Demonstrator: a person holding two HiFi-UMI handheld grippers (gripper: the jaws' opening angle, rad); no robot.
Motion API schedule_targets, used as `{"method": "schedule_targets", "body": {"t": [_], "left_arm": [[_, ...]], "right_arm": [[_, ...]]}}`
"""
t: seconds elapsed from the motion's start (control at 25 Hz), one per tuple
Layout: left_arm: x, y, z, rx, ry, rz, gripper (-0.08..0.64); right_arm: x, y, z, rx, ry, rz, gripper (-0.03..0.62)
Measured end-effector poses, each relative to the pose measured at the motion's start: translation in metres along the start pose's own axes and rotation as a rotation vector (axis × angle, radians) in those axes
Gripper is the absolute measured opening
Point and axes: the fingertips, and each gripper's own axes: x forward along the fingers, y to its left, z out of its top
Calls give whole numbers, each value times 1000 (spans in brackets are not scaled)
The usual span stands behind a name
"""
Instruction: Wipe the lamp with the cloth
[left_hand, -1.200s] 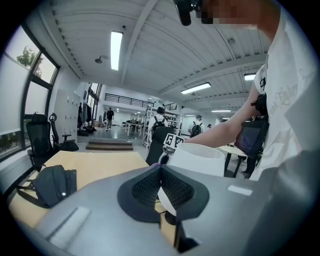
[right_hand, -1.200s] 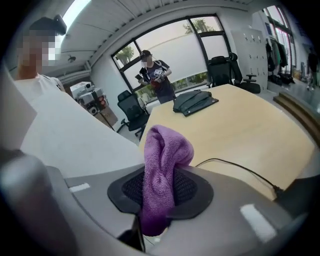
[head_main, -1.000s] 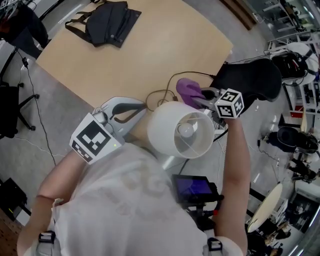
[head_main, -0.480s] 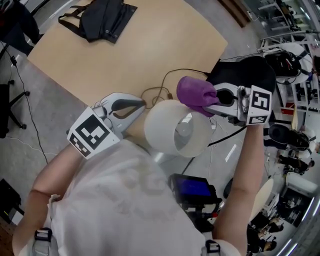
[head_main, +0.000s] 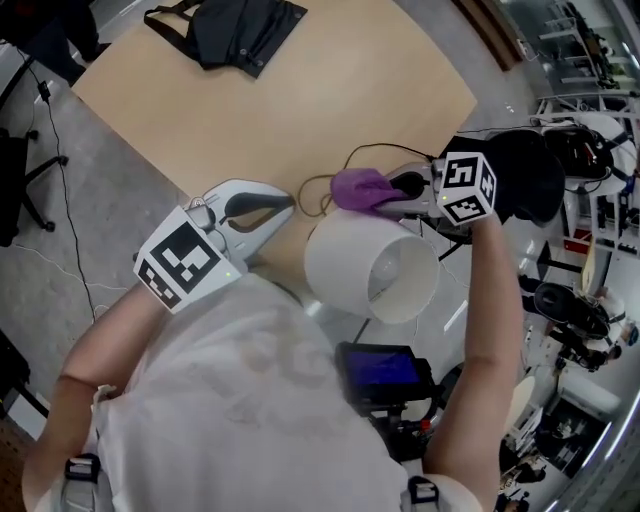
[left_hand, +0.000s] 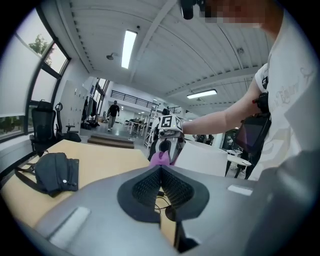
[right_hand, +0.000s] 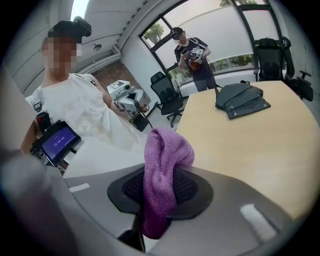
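The lamp's white shade (head_main: 350, 262) stands at the table's near edge, its open top tipped toward me. My right gripper (head_main: 385, 195) is shut on a bunched purple cloth (head_main: 358, 190), which sits at the far outer side of the shade; whether it touches I cannot tell. In the right gripper view the cloth (right_hand: 162, 170) is pinched between the pads, with the shade (right_hand: 107, 159) to the lower left. My left gripper (head_main: 286, 206) is shut and holds nothing, just left of the shade. Its own view shows the pads (left_hand: 172, 187) meeting, and the right gripper (left_hand: 167, 145) beyond.
The lamp's thin cable (head_main: 318, 188) loops on the tan table (head_main: 300, 90) between the grippers. A black bag (head_main: 228, 28) lies at the far left of the table. A dark chair (head_main: 530, 165) stands to the right. A person (right_hand: 192, 52) stands beyond the table.
My right gripper carried the cloth up over the shade's rim, then leftward and down to the shade's far outer side, turning as it went. The left gripper shifted only slightly.
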Motion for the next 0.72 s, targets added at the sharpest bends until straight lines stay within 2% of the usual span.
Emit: {"method": "schedule_targets", "body": {"t": [0.2, 0.36, 0.52, 0.72], "left_arm": [[-19, 10, -12, -25, 1, 38, 2], [-26, 13, -11, -29, -5, 59, 2], [-31, 14, -6, -23, -11, 54, 2], [-28, 14, -9, -40, -4, 21, 2]], "right_arm": [[39, -41, -25, 31, 108, -86, 106], [37, -62, -36, -63, 209, -207, 106], [0, -56, -18, -73, 134, -288, 106], [-59, -11, 13, -133, 63, -365, 106]]}}
